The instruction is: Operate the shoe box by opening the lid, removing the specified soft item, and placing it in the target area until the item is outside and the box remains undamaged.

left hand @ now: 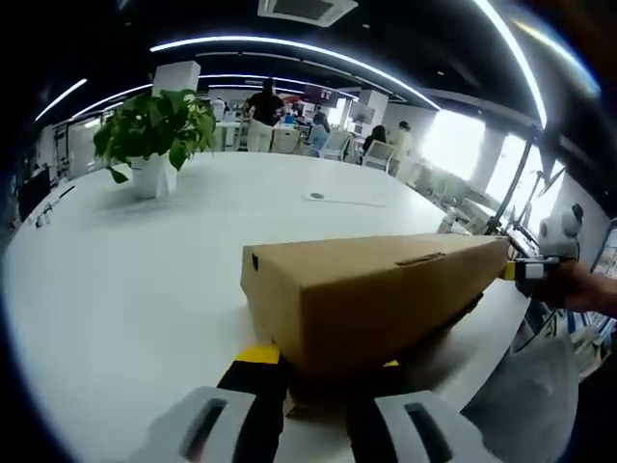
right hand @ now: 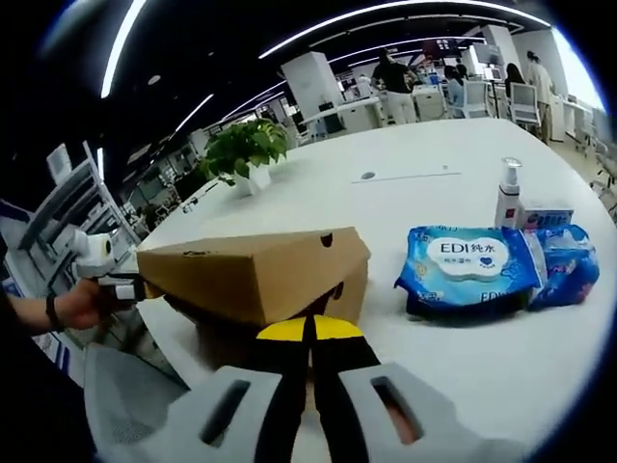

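While gripping opposite ends of the cardboard shoe box (left hand: 371, 294) on the white bench (left hand: 145, 280), with long axis running tong to tong: left tongs (left hand: 313, 381) pressed nearly together at its 6 o'clock end, right tongs (right hand: 310, 338) likewise pinching the lifted lid (right hand: 251, 265).

Box (right hand: 255, 275) interior hidden under raised lid, left tool (left hand: 323, 371) tips hidden beneath box edge, right tool (right hand: 310, 333) tips meeting box front, grip unclear, wipes pack (right hand: 472, 270) lower text cut off, distant people too small
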A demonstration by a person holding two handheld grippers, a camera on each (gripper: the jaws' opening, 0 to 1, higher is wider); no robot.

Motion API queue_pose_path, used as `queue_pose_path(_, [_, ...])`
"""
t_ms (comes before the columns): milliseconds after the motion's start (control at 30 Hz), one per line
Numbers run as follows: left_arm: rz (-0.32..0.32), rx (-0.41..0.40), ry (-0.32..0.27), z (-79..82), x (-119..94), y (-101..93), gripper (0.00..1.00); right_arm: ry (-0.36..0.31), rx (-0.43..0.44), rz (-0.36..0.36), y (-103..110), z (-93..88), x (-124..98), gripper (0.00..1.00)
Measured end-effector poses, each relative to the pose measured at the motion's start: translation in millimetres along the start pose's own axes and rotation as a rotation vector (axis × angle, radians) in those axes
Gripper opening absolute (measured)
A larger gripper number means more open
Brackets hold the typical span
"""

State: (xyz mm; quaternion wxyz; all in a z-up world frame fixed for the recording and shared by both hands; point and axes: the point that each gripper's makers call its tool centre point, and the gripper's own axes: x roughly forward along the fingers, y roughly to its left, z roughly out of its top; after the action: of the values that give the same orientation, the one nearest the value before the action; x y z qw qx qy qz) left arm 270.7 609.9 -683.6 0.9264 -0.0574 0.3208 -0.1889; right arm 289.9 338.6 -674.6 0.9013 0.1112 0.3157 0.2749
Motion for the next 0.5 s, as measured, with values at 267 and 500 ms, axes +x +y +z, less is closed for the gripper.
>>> queue_pose_path(267, [0.009,0.004,-0.007,-1.3,-9,4.7,0.23,0.009,0.011,0.010,2,-5.7,2,0.00])
queue_pose_path(500, [0.029,0.002,-0.008,-5.5,-19,11.8,0.23,0.012,0.022,0.012,3,-11.1,3,0.00])
